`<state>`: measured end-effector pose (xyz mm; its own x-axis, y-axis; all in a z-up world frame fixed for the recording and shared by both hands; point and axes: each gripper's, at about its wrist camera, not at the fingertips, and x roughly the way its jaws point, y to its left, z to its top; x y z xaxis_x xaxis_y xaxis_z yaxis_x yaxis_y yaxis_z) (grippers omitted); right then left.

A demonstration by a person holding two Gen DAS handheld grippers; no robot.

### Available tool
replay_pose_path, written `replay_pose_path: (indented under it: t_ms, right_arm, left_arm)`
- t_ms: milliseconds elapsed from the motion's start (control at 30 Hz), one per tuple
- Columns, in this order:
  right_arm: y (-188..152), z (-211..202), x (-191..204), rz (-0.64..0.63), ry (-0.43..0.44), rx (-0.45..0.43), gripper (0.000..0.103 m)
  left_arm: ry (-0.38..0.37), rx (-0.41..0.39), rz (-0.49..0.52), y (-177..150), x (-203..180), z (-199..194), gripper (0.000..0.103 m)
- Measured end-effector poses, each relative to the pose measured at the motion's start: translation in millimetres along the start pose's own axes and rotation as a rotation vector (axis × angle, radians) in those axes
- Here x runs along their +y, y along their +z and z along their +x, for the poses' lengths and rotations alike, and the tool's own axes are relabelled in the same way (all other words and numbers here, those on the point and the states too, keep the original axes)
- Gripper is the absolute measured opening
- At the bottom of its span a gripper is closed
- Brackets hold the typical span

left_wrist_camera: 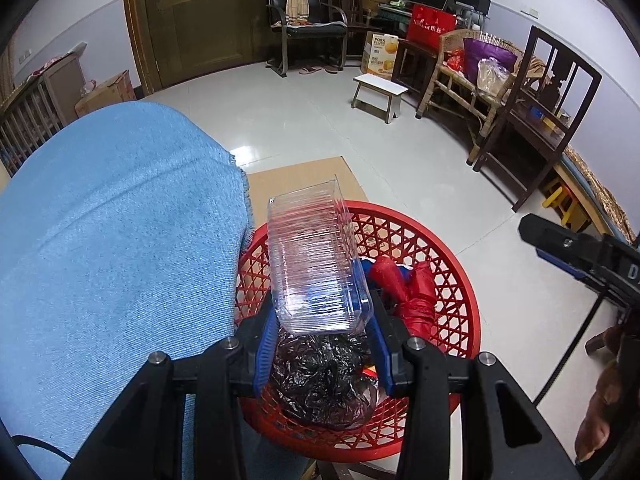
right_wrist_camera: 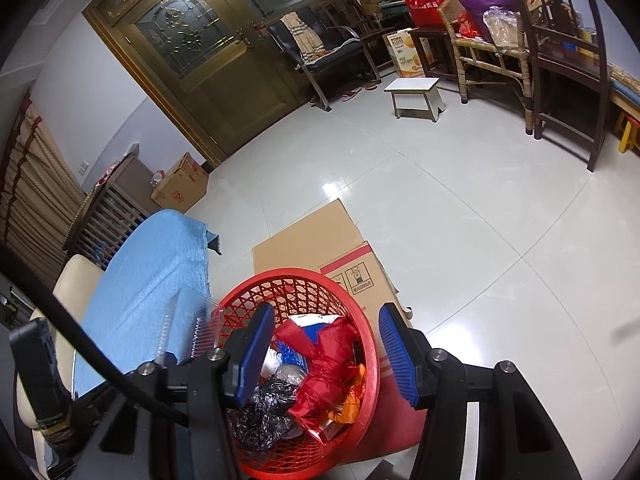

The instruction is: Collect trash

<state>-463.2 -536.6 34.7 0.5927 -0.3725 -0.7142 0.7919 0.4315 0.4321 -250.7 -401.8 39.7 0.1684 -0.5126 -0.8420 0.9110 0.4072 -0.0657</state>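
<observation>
A clear ribbed plastic container [left_wrist_camera: 316, 256] is clamped between the blue pads of my left gripper [left_wrist_camera: 323, 316], tilted above the red lattice basket [left_wrist_camera: 440, 248]. Inside the basket lie a crumpled black plastic bag [left_wrist_camera: 320, 380] and red wrapping [left_wrist_camera: 416, 292]. In the right wrist view my right gripper [right_wrist_camera: 328, 354] hangs open over the same basket [right_wrist_camera: 288, 274], nothing between its pads; the black bag [right_wrist_camera: 260, 412] and red wrapping [right_wrist_camera: 328, 364] show below it. The container [right_wrist_camera: 188, 328] appears blurred at the basket's left rim.
A table under a blue cloth [left_wrist_camera: 120, 240] borders the basket on the left. Flattened cardboard [right_wrist_camera: 312, 236] lies on the tiled floor behind the basket. Farther off stand a white stool [left_wrist_camera: 380, 94], dark wooden chairs [left_wrist_camera: 536, 120] and a wicker bench [left_wrist_camera: 472, 76].
</observation>
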Motion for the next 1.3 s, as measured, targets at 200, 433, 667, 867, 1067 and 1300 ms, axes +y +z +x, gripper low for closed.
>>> replay_pose_path:
  t_ms: [200, 433, 667, 867, 1067, 1300]
  right_arm:
    - [2, -4, 1, -0.001, -0.003, -0.008, 0.058]
    - [1, -10, 6, -0.010, -0.003, -0.017, 0.058]
    - [-2, -20, 18, -0.036, -0.008, -0.039, 0.060]
    - [-8, -28, 30, -0.060, -0.008, -0.055, 0.063]
    - [-24, -31, 55, -0.116, -0.005, -0.053, 0.064]
    - [-52, -30, 90, -0.220, -0.065, -0.057, 0.072]
  left_arm:
    - [0.043, 0.022, -0.014, -1, 2, 5, 0.071]
    - [0.046, -0.002, -0.043, -2, 12, -8, 0.073]
    - [0.040, -0.102, -0.070, -2, 21, -47, 0.075]
    - [0.046, -0.178, -0.090, -9, 33, -83, 0.076]
    - [0.051, -0.249, -0.122, -27, 55, -115, 0.090]
    - [0.081, -0.286, -0.176, -49, 87, -137, 0.091]
